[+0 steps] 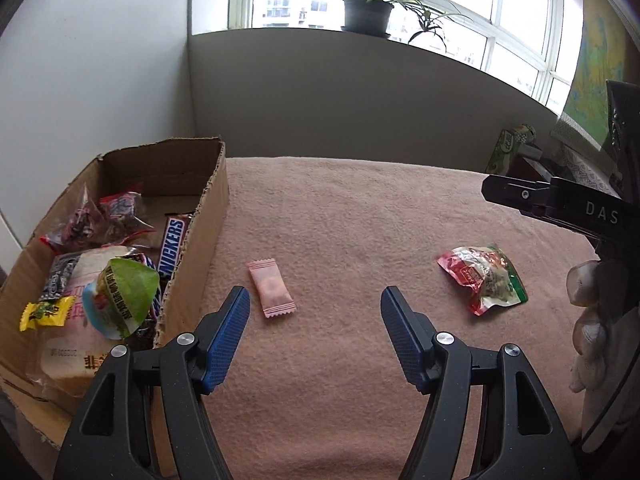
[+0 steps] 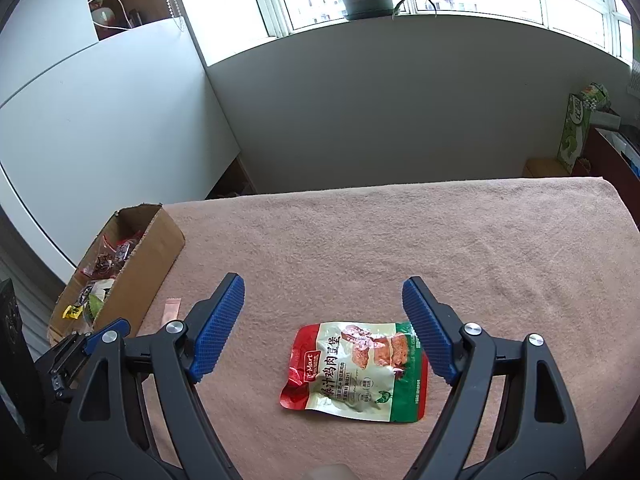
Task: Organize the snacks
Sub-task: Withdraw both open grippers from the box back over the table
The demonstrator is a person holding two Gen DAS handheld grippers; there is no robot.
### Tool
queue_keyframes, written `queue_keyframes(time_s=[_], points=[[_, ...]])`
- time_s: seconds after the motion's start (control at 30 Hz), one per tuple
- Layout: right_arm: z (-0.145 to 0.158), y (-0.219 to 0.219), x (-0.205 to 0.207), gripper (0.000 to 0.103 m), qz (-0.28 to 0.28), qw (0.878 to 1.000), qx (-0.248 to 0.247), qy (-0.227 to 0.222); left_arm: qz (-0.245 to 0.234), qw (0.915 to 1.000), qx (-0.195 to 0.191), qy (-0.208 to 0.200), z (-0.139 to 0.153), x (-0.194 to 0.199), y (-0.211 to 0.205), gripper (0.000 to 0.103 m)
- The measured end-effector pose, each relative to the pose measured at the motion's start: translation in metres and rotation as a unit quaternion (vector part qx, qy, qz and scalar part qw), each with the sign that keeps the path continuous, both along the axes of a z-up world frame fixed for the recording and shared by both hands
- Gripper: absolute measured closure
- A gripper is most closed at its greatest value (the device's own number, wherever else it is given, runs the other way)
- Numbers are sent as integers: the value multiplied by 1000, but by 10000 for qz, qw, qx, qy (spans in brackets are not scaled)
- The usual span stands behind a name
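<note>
A cardboard box (image 1: 216,200) at the table's left holds several snacks, among them a Snickers bar (image 1: 173,245) and a green packet (image 1: 127,294). A small pink sachet (image 1: 272,294) lies on the pink cloth just right of the box. My left gripper (image 1: 315,296) is open and empty, with the sachet between its fingertips but nearer the left one. A red, white and green snack pouch (image 2: 356,370) lies flat on the cloth; it also shows in the left wrist view (image 1: 482,278). My right gripper (image 2: 323,284) is open and empty above the pouch. The box (image 2: 156,248) shows at the left in the right wrist view.
A pink towel-like cloth (image 1: 360,208) covers the table. A low grey wall and a window sill with a potted plant (image 1: 368,8) stand behind it. A green carton (image 2: 576,128) and other items stand beyond the table's far right corner.
</note>
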State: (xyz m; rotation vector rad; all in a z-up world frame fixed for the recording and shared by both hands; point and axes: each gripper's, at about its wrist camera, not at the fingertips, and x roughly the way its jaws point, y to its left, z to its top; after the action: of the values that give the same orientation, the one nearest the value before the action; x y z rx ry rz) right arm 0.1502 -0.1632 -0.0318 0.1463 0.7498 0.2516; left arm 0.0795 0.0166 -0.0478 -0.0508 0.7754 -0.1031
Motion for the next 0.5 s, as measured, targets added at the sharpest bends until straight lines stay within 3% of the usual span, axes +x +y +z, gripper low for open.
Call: queue_keyframes(time_s=[0.07, 0.3, 0.43, 0.47, 0.5], points=[[0, -2, -1, 19, 90, 10000, 37, -21, -15, 9999, -117, 6, 3, -2, -2, 35], [-7, 12, 7, 21, 667, 9977, 30, 150, -635, 9979, 87, -87, -4, -20, -38, 35], [-7, 34, 31, 42, 1399, 9882, 294, 556, -1049, 9940, 312, 31, -21, -43, -60, 35], [-8, 44, 38, 51, 1526, 9858, 260, 647, -1135, 9930, 327, 45, -23, -48, -63, 35], [-9, 56, 46, 53, 1641, 9836, 154, 728, -1189, 9924, 311, 31, -24, -54, -65, 35]])
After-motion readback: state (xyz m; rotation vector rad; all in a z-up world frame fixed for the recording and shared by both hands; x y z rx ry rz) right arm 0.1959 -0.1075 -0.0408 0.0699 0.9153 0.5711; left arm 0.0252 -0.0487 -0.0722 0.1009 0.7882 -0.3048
